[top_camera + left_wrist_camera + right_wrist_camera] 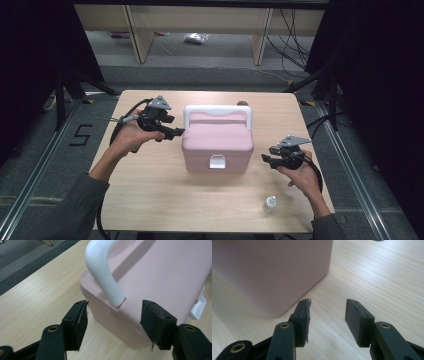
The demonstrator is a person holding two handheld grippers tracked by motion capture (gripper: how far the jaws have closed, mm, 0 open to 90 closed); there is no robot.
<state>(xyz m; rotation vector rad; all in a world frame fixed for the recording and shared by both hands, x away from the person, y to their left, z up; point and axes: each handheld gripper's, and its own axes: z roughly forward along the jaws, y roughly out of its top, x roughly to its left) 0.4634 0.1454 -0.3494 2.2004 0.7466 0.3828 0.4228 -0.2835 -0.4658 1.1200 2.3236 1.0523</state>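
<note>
- Two grippers wait by one pink box, one on each side of it.
- The left gripper sits at the box's left top edge. Its jaws stand apart with nothing pinched. Between them, just ahead, is the corner where the white handle goes into the lid.
- I think it is there to work on the handle or the lid.
- The right gripper is low, near the box's right side but not touching it. Its jaws are apart too, with only bare table between them. The box's rounded bottom corner is just ahead, beside one jaw.
- I think this gripper is ready to keep the box from sliding.
- The box is shut. Its handle stands up, and its white latch faces the person.
- A small white bottle stands on the table, behind the right gripper, close to the person's right hand.
- The table is light wood with round corners.
- Around it the floor is grey, with black stands at the sides and pale wooden furniture legs far ahead of the grippers.
</note>
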